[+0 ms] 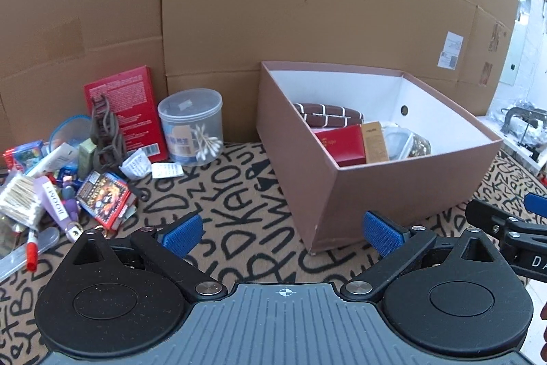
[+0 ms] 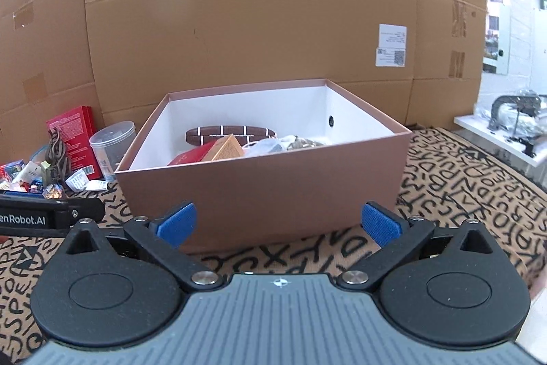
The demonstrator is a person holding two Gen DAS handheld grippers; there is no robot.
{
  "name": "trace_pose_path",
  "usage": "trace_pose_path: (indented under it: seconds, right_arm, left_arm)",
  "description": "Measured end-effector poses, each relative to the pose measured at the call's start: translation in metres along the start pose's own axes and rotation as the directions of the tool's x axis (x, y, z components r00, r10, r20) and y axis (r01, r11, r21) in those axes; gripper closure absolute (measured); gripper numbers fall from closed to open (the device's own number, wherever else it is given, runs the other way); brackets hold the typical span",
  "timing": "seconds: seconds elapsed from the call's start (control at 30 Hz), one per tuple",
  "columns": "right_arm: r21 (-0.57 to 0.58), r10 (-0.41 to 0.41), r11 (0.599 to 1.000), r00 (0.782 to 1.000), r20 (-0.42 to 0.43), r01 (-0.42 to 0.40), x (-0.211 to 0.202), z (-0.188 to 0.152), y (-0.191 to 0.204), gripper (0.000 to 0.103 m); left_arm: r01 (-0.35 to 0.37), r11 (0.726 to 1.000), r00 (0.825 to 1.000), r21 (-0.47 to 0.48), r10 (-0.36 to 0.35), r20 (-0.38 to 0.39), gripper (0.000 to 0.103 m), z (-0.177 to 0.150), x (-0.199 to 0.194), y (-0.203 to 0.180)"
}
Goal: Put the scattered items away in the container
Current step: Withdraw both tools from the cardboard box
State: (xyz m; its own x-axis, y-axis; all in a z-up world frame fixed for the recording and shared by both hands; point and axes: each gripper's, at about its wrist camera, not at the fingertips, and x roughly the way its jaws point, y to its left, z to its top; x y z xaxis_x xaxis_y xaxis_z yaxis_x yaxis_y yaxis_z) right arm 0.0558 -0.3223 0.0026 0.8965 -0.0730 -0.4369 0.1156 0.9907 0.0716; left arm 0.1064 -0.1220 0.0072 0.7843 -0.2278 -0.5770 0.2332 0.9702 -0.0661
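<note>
Clearly both claws hang spread and empty, the left gripper [image 1: 282, 233] angled toward the scattered items [image 1: 68, 173] heaped left of the pink box [image 1: 393, 190], the right gripper [image 2: 278, 224] facing its front wall, presumably ready to drop things in.

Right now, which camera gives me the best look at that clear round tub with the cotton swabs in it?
The left wrist view. The clear tub stands there large and unblocked beside the red box, with its swabs and label readable. In the right wrist view the tub is small at the left, partly hidden behind the pink box corner.
</note>
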Motion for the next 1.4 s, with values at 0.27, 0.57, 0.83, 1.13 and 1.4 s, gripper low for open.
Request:
trace_pose_path:
  seconds: [0.27,0.57,0.83,1.13,1.4]
  right_arm:
    - [0.004,-0.017,1.0,1.0,-0.012,0.017,-0.029,-0.006,0.001,0.0]
    - [0.057,-0.024,0.998,1.0,-0.005,0.024,-0.056,-0.003,-0.012,0.0]
    - [0.033,-0.019,0.999,0.998,-0.06,0.021,-0.056,-0.004,-0.015,0.0]
    - [0.062,-0.013,0.998,0.997,-0.079,0.018,-0.051,-0.007,-0.022,0.0]
    - [0.062,-0.019,0.998,0.996,-0.086,0.024,-0.049,-0.006,-0.023,0.0]
  left_arm:
    - [-0.01,0.999,1.0,0.04,0.009,0.017,0.0,-0.01,-0.027,-0.017]
    - [0.031,0.998,1.0,0.054,-0.031,0.003,0.0,-0.013,-0.043,-0.036]
    - [0.048,0.996,0.998,0.075,-0.05,0.025,0.0,-0.018,-0.046,-0.049]
    - [0.045,0.996,0.997,0.083,-0.051,0.066,0.0,-0.02,-0.049,-0.054]
    - [0.038,0.995,0.997,0.093,-0.043,0.058,0.0,-0.02,-0.045,-0.055]
